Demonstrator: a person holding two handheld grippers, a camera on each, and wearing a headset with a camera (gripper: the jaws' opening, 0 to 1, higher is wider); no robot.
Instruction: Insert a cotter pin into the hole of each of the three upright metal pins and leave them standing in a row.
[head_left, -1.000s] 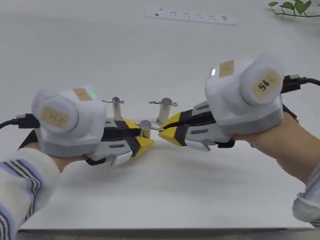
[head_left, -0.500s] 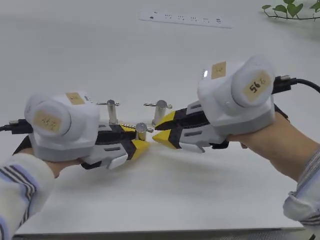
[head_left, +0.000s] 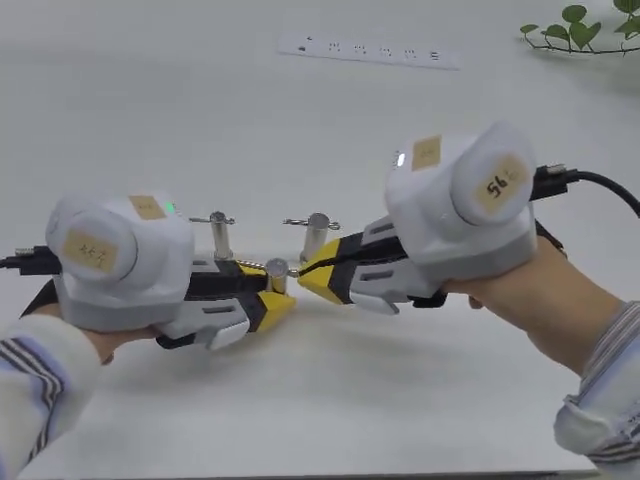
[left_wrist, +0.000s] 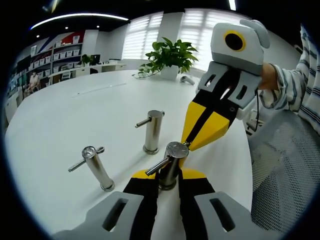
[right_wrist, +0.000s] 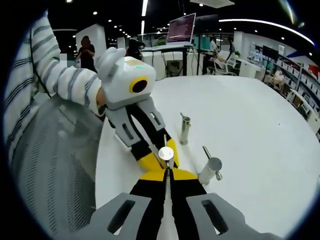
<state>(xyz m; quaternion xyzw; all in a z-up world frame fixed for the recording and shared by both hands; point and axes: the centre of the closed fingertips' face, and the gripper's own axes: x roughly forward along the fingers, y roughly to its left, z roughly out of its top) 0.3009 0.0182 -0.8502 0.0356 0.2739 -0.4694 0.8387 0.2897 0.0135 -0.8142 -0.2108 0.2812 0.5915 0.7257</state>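
Three upright metal pins stand on the white table. My left gripper (head_left: 272, 288) (left_wrist: 169, 177) is shut on the shaft of the nearest pin (head_left: 277, 274) (left_wrist: 170, 167). A cotter pin (head_left: 258, 266) (left_wrist: 155, 164) pokes out of that pin's head on the left side. My right gripper (head_left: 303, 272) (right_wrist: 167, 176) is shut on the cotter pin's other end, tips right against the pin's head (right_wrist: 166, 153). The two farther pins (head_left: 219, 236) (head_left: 317, 236) each carry a cotter pin through the top.
A white power strip (head_left: 368, 50) lies at the far side of the table and a plant (head_left: 585, 25) sits at the far right. The table's front edge (head_left: 300, 474) runs just below both hands. A black cable (head_left: 600, 182) trails from the right gripper.
My right gripper has moved left up against the held pin's head, and the cotter pin has slid through the hole, now sticking out the far side. The left gripper kept its hold.
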